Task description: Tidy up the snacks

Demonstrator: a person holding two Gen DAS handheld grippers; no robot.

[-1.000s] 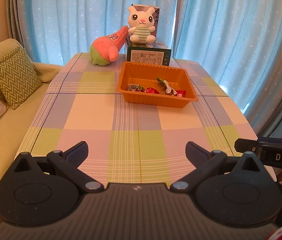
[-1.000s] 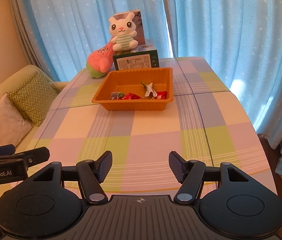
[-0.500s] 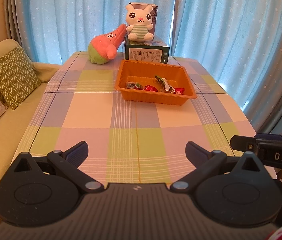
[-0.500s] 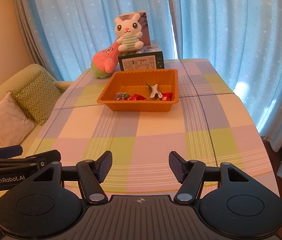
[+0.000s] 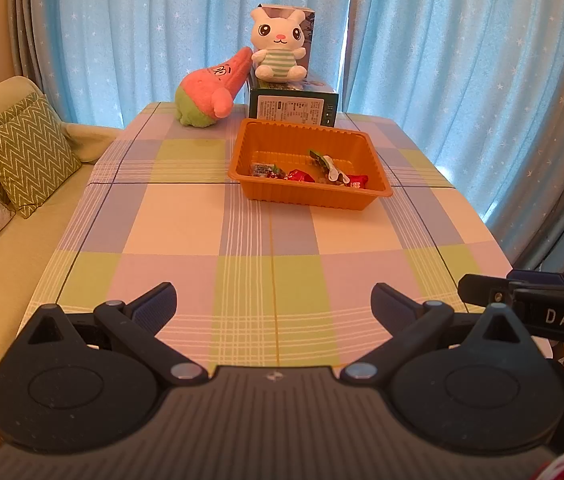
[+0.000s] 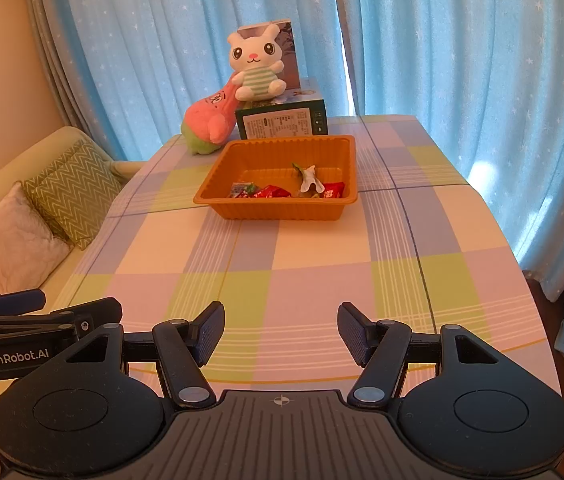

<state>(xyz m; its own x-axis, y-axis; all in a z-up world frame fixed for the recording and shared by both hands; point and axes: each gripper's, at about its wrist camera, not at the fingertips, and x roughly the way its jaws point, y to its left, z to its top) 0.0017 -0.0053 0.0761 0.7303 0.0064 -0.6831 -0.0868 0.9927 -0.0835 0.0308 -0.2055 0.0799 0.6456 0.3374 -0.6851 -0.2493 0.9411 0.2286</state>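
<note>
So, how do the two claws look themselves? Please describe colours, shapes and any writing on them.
Both look alike: the left claw and right claw are matte black plastic with a ribbed centre plate, two round discs, silver pivot screws and dark blue ribbed fingers. White lettering shows on their sides: "DAS" on the right one, "GenRobot.AI" on the left one. No cables are visible.

The orange tray's (image 5: 323, 200) near wall hides the lower parts of the snack packets (image 5: 299, 176); their print is too small to read. The rabbit plush (image 6: 256, 66) covers most of the upright box (image 6: 287, 56) behind it.
</note>
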